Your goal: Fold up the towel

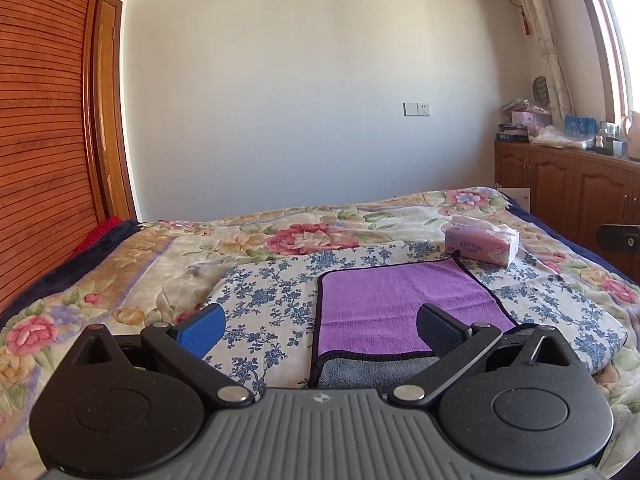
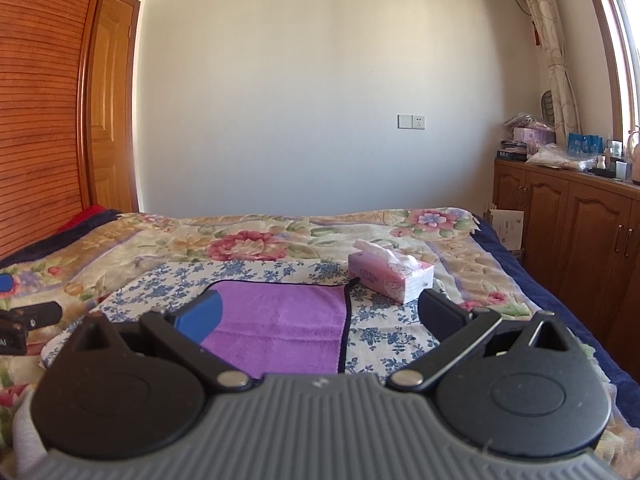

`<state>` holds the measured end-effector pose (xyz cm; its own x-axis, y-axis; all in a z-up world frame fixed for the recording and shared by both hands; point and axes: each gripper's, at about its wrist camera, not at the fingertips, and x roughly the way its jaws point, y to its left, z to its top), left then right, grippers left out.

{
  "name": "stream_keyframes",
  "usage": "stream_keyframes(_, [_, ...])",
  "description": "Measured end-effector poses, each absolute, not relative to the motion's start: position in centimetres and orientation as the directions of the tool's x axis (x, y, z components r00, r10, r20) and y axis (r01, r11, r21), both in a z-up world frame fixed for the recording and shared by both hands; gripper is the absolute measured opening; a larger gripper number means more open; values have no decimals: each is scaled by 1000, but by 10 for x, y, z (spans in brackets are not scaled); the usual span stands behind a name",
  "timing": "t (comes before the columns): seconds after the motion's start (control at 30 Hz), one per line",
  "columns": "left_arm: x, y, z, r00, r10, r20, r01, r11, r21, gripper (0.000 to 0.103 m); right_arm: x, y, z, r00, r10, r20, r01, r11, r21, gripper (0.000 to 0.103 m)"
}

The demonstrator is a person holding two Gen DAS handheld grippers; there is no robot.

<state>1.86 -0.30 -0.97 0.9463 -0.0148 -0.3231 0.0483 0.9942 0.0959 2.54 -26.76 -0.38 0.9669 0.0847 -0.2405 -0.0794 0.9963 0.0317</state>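
The purple towel [image 1: 404,300] lies on the bed [image 1: 132,264], its near edge turned over to show grey, so folding seems barely begun; left tool [image 1: 320,328] and right tool [image 2: 320,316] are both wide and hold nothing.

We see the purple towel [image 1: 400,300] lying flat, black-edged, near edge turned back showing grey underside.

I see the towel [image 1: 404,304] lying flat on a cloth [image 1: 272,292] spread over the bed [image 1: 132,248]. A tissue box [image 1: 482,245] sits on the bed just beyond the towel's far right corner. My left gripper [image 1: 320,330] is above the towel's near left part, my right gripper [image 2: 320,314] above its near right part. A cabinet [image 2: 568,216] stands right of the bed, a wall [image 2: 320,100] behind it.
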Motion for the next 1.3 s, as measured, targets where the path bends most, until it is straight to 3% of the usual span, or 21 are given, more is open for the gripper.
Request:
stream_keyframes(0.57, [55, 0, -20, 906, -38, -421, 82, 993, 87, 102, 60, -262, -18, 914, 170, -370, -181, 984, 5, 103])
stream_keyframes(1.3, [106, 2, -41, 837, -124, -533, 173, 984, 43, 72, 102, -264, -35, 853, 187, -487, -226, 974, -20, 102])
